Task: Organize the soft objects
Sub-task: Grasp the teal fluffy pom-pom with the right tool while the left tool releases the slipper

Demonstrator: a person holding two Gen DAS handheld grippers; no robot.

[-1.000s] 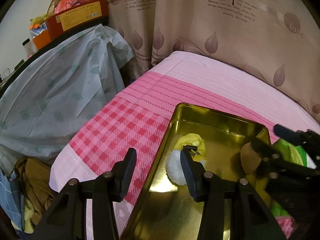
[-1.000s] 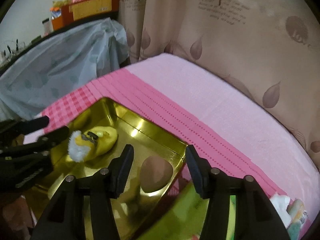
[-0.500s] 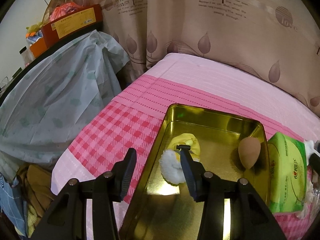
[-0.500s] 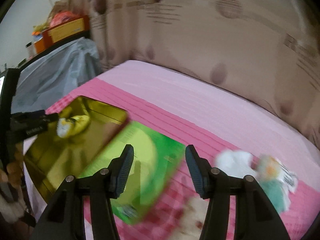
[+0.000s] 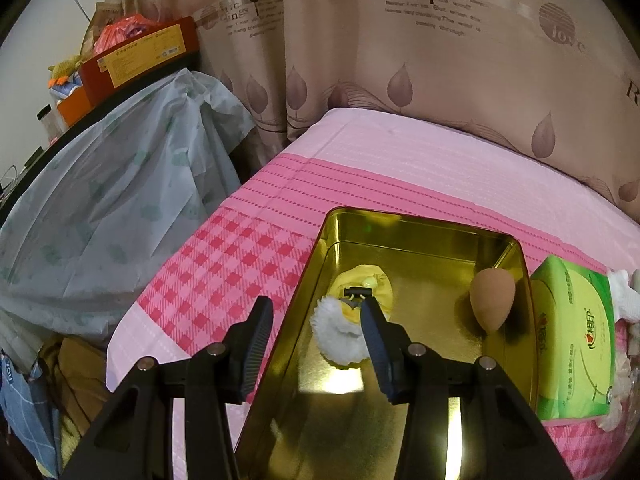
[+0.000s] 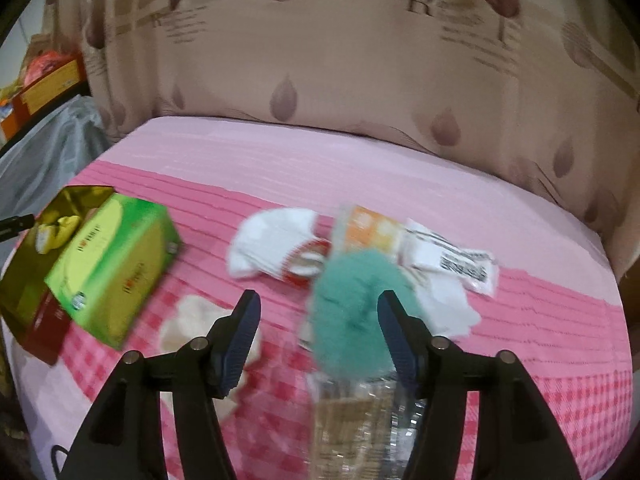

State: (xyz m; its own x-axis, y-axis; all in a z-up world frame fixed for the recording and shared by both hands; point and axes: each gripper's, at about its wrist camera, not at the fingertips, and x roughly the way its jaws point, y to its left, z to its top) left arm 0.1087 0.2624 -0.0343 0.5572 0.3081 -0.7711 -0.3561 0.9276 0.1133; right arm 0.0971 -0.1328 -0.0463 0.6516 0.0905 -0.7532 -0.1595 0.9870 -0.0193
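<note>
A gold metal tray (image 5: 416, 232) lies on the pink bed and holds a yellow and white plush toy (image 5: 352, 308) and a tan egg-shaped sponge (image 5: 491, 300). My left gripper (image 5: 316, 326) is open and empty, straddling the tray's left rim. My right gripper (image 6: 318, 330) is open and empty over a pile: a teal fluffy toy (image 6: 356, 292), a white sock (image 6: 272, 240), a cream plush piece (image 6: 192, 316) and small packets (image 6: 452, 256). The green tissue pack (image 6: 112, 256) sits beside the tray (image 6: 24, 256); it also shows in the left wrist view (image 5: 572, 344).
A patterned beige curtain (image 5: 440, 60) hangs behind the bed. A plastic-covered unit (image 5: 100, 208) with boxes (image 5: 136, 56) on top stands to the left. A clear plastic bottle (image 6: 360, 412) lies under the right gripper. The bed edge (image 5: 120, 344) drops to clothes on the floor.
My right gripper has swung away from the tray, rightward, over the pile of soft items; the egg sponge stays in the tray. My left gripper has hardly moved.
</note>
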